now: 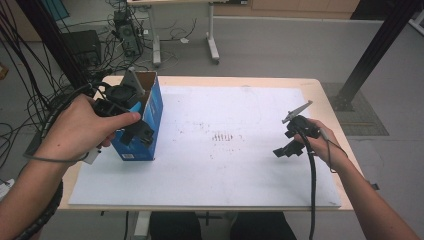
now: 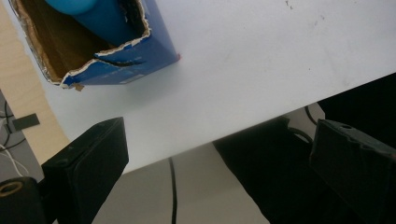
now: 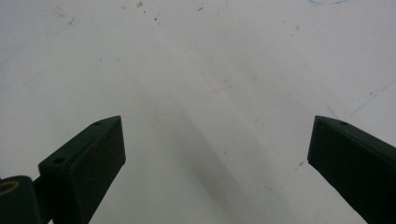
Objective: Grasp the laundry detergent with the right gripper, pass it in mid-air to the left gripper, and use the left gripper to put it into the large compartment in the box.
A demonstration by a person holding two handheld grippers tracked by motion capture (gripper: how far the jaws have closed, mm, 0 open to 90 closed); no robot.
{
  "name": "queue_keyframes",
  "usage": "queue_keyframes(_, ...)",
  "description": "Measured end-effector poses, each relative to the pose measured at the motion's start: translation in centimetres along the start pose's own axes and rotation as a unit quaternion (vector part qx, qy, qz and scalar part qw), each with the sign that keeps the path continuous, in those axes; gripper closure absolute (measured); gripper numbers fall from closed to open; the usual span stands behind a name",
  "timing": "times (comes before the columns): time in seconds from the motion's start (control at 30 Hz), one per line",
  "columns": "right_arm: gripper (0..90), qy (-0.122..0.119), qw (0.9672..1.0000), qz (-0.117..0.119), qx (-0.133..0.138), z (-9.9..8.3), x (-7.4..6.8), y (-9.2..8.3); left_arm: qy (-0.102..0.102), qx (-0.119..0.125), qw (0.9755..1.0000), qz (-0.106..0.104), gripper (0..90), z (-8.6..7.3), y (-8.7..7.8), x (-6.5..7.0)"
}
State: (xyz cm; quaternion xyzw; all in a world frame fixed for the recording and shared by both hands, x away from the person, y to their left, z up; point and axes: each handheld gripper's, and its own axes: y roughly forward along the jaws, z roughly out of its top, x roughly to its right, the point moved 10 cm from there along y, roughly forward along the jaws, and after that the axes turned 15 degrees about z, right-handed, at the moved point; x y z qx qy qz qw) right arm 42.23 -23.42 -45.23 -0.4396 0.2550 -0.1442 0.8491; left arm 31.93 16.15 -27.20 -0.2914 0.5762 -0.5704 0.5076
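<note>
The left gripper [image 1: 134, 131] hangs just beside the near face of the box [image 1: 150, 120], its jaws spread wide with nothing between them. The box stands upright at the left of the table [image 1: 320, 90], on the white sheet [image 1: 240, 165]. It is blue printed cardboard, tall and rectangular, with the top torn off to a ragged brown edge. In the left gripper view a smooth blue cylinder [image 2: 105, 18] leans inside the open box [image 2: 126, 65], and the brown inner wall is bare. The step in hand appears to be the approach to the box or its contents; no grasp is made. The next move likely calls for lining the open jaws over the torn mouth or across the box wall, then closing gently, since thin card will buckle. The right gripper [image 1: 287, 148] hovers at the right, well apart from the box, jaws also wide and empty over the scuffed, matte sheet.
</note>
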Motion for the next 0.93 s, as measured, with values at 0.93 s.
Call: queue_keyframes(0.93, 3.7, 0.003, 1.0, 0.0, 0.001, -0.01, -0.03, 0.15, 0.012, -0.007, 0.9999, -0.006, 4.7, -0.05, 0.42, 0.45)
